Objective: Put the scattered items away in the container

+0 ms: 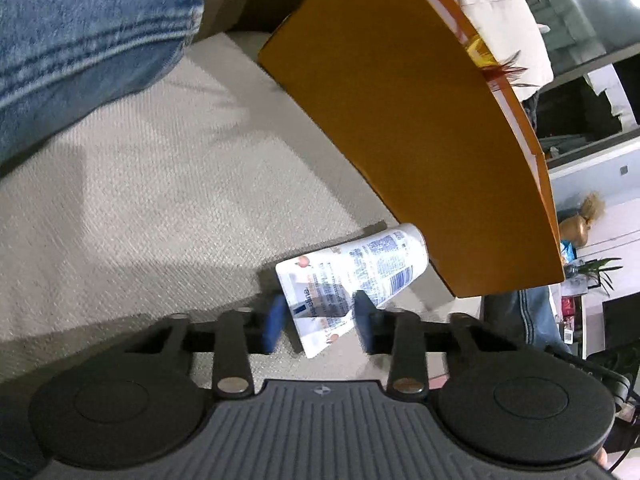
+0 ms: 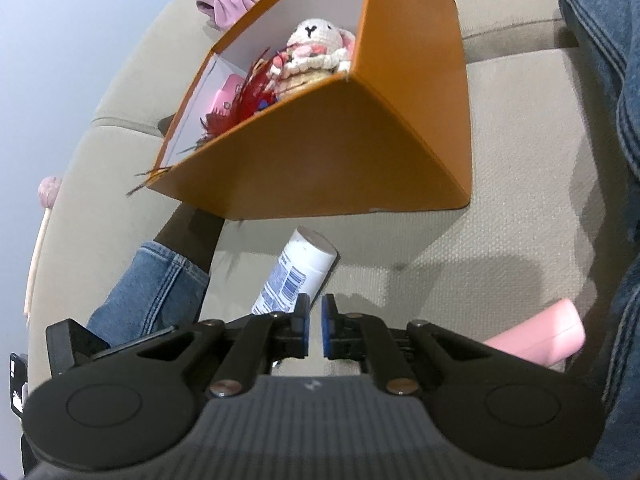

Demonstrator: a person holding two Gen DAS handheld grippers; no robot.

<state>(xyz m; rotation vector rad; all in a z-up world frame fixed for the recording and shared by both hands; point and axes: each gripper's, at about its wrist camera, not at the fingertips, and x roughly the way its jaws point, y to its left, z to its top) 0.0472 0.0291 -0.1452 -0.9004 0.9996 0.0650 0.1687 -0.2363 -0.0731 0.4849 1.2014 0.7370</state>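
Observation:
A white Vaseline tube [image 1: 352,280] with blue print lies tilted between the blue pads of my left gripper [image 1: 320,316]; the jaws close on its flat crimped end. Its cap end points toward the orange box [image 1: 408,128] just beyond. In the right wrist view the tube [image 2: 294,276] shows left of my right gripper [image 2: 315,326], whose jaws stand nearly together with nothing between them. The orange box [image 2: 320,152] holds a crocheted bunny [image 2: 316,48], red feathers [image 2: 240,104] and a pink item [image 2: 224,96].
All sits on a beige sofa cushion [image 1: 160,200]. A pink flat case [image 2: 540,336] lies at my right gripper's right side. Denim-clad legs [image 2: 600,80] flank the scene. A purple cloth [image 2: 228,6] lies behind the box.

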